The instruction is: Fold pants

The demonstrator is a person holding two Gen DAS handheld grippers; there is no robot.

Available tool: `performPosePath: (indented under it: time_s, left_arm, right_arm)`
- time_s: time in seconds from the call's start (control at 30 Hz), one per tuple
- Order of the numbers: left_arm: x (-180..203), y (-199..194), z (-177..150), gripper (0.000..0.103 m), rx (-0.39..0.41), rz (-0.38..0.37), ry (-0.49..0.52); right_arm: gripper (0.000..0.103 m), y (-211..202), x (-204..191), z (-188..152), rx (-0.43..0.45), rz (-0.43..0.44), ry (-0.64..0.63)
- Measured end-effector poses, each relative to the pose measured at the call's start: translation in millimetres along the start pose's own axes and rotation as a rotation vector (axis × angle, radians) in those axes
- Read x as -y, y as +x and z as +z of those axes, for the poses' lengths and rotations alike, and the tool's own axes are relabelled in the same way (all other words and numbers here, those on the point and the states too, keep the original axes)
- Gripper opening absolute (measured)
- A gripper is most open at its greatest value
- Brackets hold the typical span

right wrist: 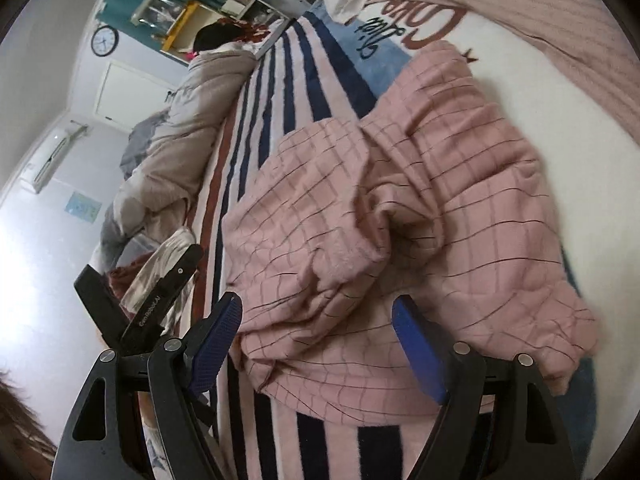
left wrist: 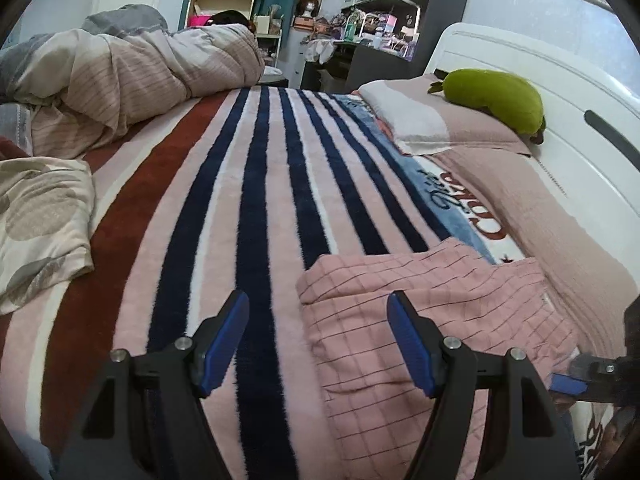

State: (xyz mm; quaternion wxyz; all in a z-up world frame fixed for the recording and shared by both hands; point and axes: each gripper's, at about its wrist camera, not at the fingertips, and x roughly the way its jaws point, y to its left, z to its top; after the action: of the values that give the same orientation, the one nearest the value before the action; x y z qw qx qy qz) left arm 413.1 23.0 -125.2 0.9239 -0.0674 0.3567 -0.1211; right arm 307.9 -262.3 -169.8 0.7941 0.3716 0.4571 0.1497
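Right now your left gripper [left wrist: 318, 340] tilts down toward the striped blanket [left wrist: 256, 184], its 2 blue pads [left wrist: 224, 340] spread apart with nothing pinched between them. The left edge of the pink checked pants [left wrist: 420, 304] lies in the gap, and the right pad sits over the fabric, though you can't tell from this view whether it touches.

Your right gripper [right wrist: 318, 344] also angles downward, rolled so the bed runs diagonally across its view. Its pads [right wrist: 420, 352] stand wide, and the bunched near edge of the pants [right wrist: 400, 220] sits between them, not clamped.

The pants lie in a rumpled, partly doubled heap on the blanket near the bed's right side, just below the pillows [left wrist: 448, 120] and the green plush toy [left wrist: 496, 96]. From the left wrist view, your right gripper's tip [left wrist: 576, 380] shows at the pants' far right edge.
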Motion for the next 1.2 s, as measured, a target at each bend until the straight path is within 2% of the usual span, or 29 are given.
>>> performPosePath:
  time_s: [0.3, 0.37, 0.43, 0.47, 0.5, 0.53, 0.57, 0.6, 0.77, 0.87, 0.97, 1.1, 1.2]
  left_arm:
    - [-6, -2, 2, 0.068, 0.001, -0.038, -0.033]
    - [-9, -1, 2, 0.068, -0.002, -0.038, -0.043]
    - [-10, 1, 2, 0.068, -0.004, -0.037, -0.045]
    - [-10, 2, 2, 0.068, -0.006, -0.034, -0.045]
    - [-11, 2, 1, 0.068, -0.008, -0.037, -0.045]
    - [-11, 3, 1, 0.068, -0.010, -0.041, -0.047]
    - [-11, 3, 1, 0.068, -0.012, -0.045, -0.051]
    - [-11, 3, 1, 0.068, -0.013, -0.046, -0.053]
    - [-12, 1, 3, 0.068, -0.002, -0.050, -0.054]
    - [-12, -1, 3, 0.068, 0.004, -0.054, -0.053]
    - [-9, -1, 2, 0.068, 0.002, -0.051, -0.042]
    - [-2, 1, 0, 0.068, -0.018, -0.084, -0.012]
    - [5, 2, -1, 0.068, -0.032, -0.111, 0.001]
  right_arm:
    - [0.072, 18, -9, 23, 0.136, -0.043, -0.045]
    - [0.066, 24, -13, 31, 0.140, -0.055, -0.054]
    - [0.052, 30, -15, 37, 0.133, -0.069, -0.064]
    - [0.048, 33, -16, 40, 0.129, -0.085, -0.071]
    - [0.035, 37, -17, 43, 0.122, -0.118, -0.080]
    - [0.017, 40, -19, 44, 0.118, -0.133, -0.087]
    - [0.009, 41, -21, 45, 0.112, -0.145, -0.103]
    - [0.005, 42, -23, 46, 0.106, -0.157, -0.128]
    - [0.005, 28, -27, 45, 0.108, -0.176, -0.165]
    - [0.004, 13, -36, 43, 0.156, -0.210, -0.221]
    - [0.003, -2, -49, 39, 0.221, -0.260, -0.319]
    - [0.003, -21, -53, 28, 0.256, -0.320, -0.386]
    - [0.003, -33, -47, 9, 0.279, -0.407, -0.478]
